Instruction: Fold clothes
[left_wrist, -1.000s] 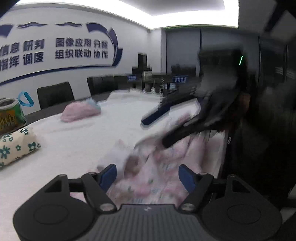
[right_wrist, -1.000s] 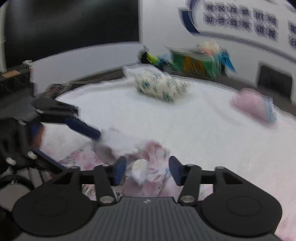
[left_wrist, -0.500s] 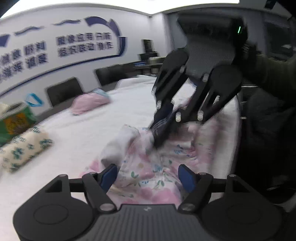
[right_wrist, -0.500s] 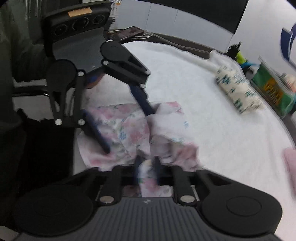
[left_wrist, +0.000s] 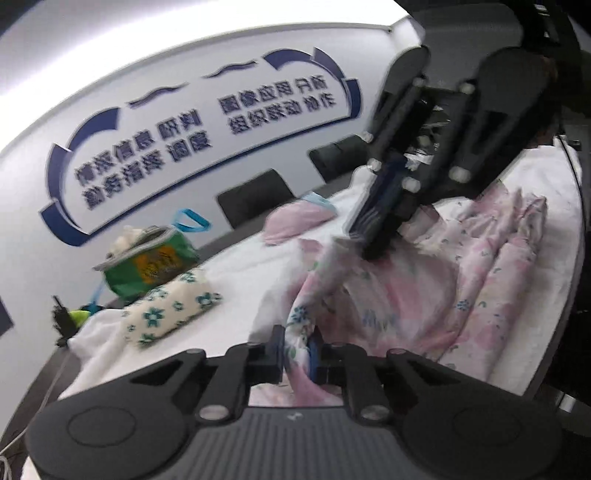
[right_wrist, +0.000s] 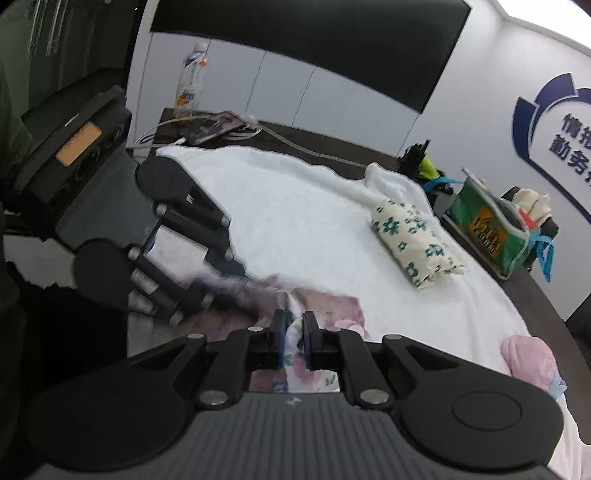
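The left gripper (left_wrist: 298, 350) and right gripper (right_wrist: 294, 332) each pinch the pink flowery cloth (left_wrist: 424, 295), lying crumpled on the white table cover (right_wrist: 295, 221). Pull it gently apart and flat (don't let go).
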